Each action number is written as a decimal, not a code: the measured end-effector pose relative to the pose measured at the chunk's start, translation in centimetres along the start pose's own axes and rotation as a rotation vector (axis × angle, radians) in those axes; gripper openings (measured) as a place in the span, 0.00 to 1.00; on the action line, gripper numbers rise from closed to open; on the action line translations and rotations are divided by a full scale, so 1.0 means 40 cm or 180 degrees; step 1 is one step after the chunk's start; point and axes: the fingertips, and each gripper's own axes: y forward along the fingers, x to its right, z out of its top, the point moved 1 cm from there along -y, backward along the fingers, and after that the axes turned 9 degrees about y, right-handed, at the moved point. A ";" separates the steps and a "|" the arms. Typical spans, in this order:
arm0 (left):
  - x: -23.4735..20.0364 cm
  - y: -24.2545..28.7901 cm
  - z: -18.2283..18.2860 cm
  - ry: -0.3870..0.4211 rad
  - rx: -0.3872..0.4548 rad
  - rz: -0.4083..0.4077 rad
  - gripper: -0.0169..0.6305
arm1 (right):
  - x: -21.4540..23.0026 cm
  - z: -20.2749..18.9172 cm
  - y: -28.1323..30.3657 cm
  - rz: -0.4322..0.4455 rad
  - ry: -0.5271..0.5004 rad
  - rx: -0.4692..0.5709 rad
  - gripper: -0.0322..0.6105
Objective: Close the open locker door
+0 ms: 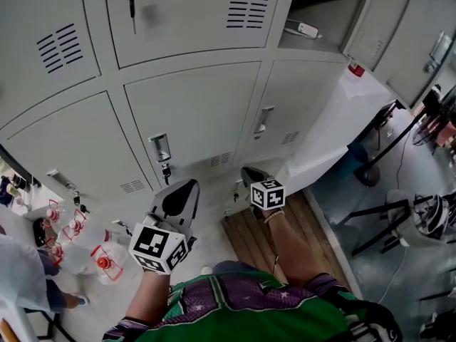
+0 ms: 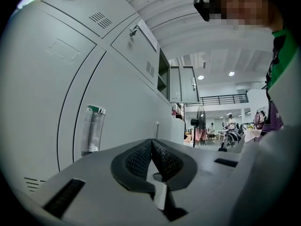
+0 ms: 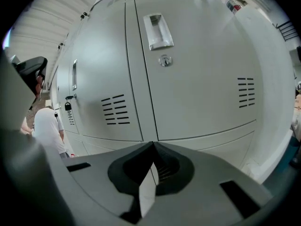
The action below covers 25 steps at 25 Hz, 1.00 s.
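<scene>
- Left gripper (image 1: 178,198), right gripper (image 1: 251,177): jaws closed together, holding nothing.
- Open locker door (image 1: 381,20): far right, upper row, swung out from its compartment (image 1: 320,6), well apart from both grippers.
- Probably light, stiff, smooth sheet metal; best pushed flat near its free edge.

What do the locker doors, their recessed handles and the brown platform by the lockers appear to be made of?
Locker doors: probably painted sheet metal, pale grey satin; pressed vent slots and soft sheen suggest it.
Recessed handles: likely polished or chromed metal, given bright glints.
Brown platform: seemingly wood, with parallel plank seams.
</scene>
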 end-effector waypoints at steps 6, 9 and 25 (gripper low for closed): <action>0.030 0.005 0.016 -0.0012 0.0079 -0.0020 0.06 | -0.045 0.076 -0.108 0.0144 -0.0054 0.0276 0.04; 0.056 0.012 0.033 0.0025 0.0107 -0.0028 0.06 | -0.044 0.122 -0.167 0.0169 -0.0034 0.0436 0.04; 0.225 0.023 0.095 0.0071 0.0232 0.0201 0.06 | -0.059 0.223 -0.508 0.0438 -0.0338 0.0685 0.06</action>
